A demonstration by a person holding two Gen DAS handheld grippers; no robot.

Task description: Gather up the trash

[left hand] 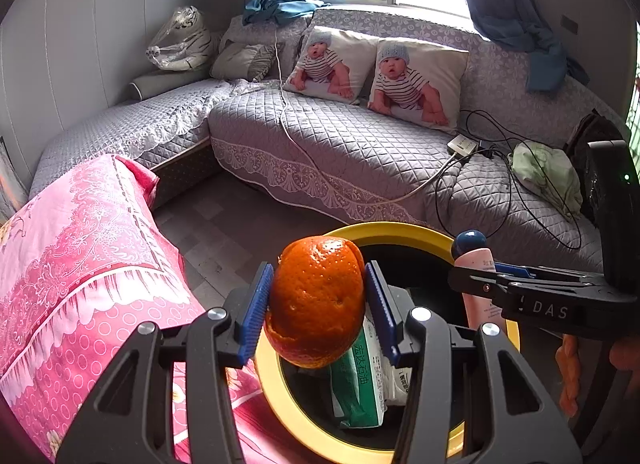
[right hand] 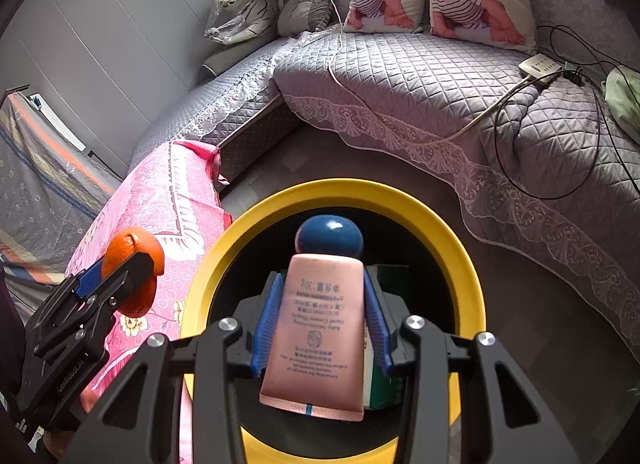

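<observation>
Orange peel (left hand: 316, 300), hollow-looking with a torn lower edge, is clamped between the blue pads of the left tool (left hand: 318, 304), jaws closed down to the peel's width. It hangs over the near-left rim of the yellow-rimmed bin (left hand: 404, 229); in the right wrist view the peel (right hand: 134, 268) reads more above the pink cloth than the bin mouth, so exact overlap is hard to call.

Pink tube (right hand: 316, 336) with a blue round cap (right hand: 329, 235) is gripped across its body by the right tool (right hand: 320, 328), jaws narrowed onto it, cap pointing forward, held directly over the bin opening. Below it in the bin: a green-and-white box (left hand: 356, 380) and some white packaging (left hand: 394, 376), already dropped in by the look of it.

Step in hand, judged: drop-off, both pieces carried to the bin, neither released. Next move probably calls for opening the right tool first, since the tube is centred over the mouth; the left tool likely needs a nudge to its right, further over the opening, before letting go so the peel does not land on the rim or the pink cloth (left hand: 80, 264) just to its left.

Beyond the bin: floor, then a grey quilted sofa (left hand: 340, 136) with cables and a power strip (left hand: 462, 144).
</observation>
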